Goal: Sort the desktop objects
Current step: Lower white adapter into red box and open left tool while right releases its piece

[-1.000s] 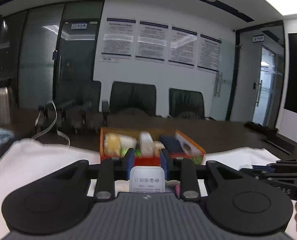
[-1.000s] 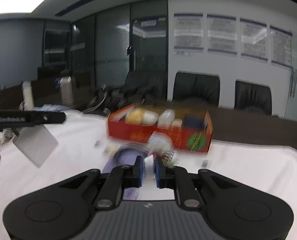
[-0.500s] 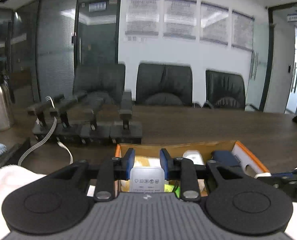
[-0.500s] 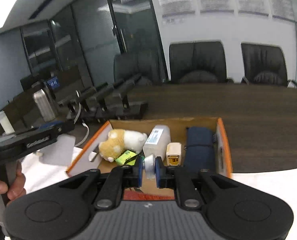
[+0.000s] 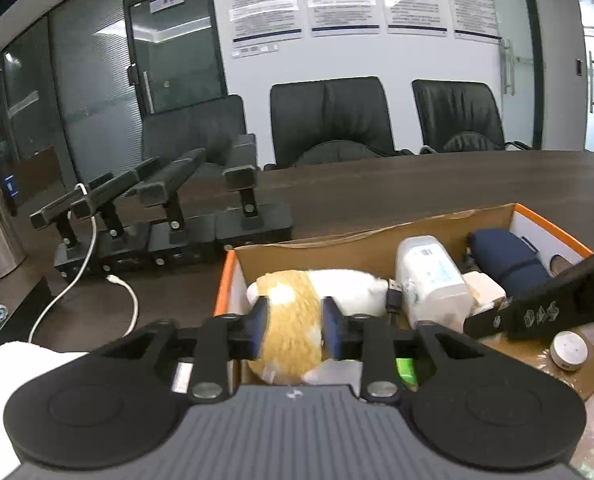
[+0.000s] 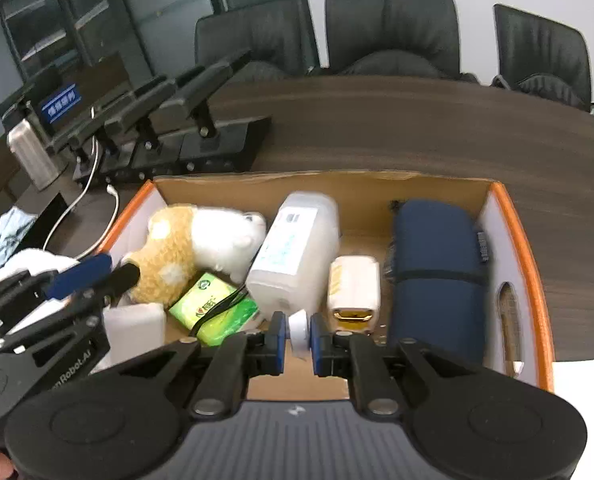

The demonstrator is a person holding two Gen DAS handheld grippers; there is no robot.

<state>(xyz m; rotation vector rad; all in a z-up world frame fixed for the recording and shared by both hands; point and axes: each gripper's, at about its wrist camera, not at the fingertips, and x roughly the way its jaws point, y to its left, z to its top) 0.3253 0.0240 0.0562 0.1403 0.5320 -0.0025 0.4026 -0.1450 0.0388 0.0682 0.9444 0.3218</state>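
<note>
R gripper [image 6: 297, 336] pinches a small white disc [image 6: 298, 330] over the cardboard box [image 6: 509, 232]. L gripper [image 5: 290, 326] hangs over the box's left end w/ jaws opening, nothing pressed btwn them. Inside the box: plush toy [image 6: 185, 248], white bottle [image 6: 297, 248], navy pouch [image 6: 437, 272].

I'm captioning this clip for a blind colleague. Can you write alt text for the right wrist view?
The right hand-held gripper pinches a small white object over an orange-edged cardboard box on a dark table. Inside lie a plush toy, white plastic bottle, green packet and navy pouch. The left hand-held gripper enters at left.
</note>
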